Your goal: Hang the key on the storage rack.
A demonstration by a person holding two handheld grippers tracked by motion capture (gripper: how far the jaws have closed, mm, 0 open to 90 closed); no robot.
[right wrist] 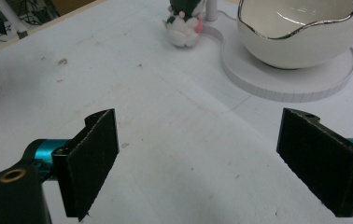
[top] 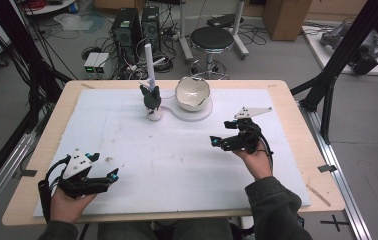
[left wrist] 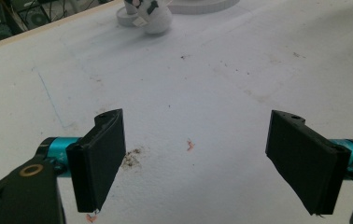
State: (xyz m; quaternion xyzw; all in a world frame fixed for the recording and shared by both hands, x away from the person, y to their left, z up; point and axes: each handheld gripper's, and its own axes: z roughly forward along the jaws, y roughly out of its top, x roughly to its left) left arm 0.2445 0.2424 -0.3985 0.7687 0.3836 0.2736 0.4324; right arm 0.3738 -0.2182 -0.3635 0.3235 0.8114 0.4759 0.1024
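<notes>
Near the far edge of the white mat, a small plush toy (top: 152, 99) stood upright against a thin white post (top: 149, 62), long axis vertical. Just beside it, to the right, a white bowl (top: 193, 93) sat on a round white base (top: 203, 113). Right gripper (top: 225, 142) hovered mid-table, fingers spread wide, nothing between them; toy lay ahead and to its left. Left gripper (top: 108, 178) sat at the near edge, fingers also apart and empty, well apart from the toy. Right looked the nearer hand for a reach.

A wooden table (top: 297, 150) carries a white foam sheet (top: 177, 160); on it stand a round white base (top: 204, 114) and a small toy (top: 152, 100).
</notes>
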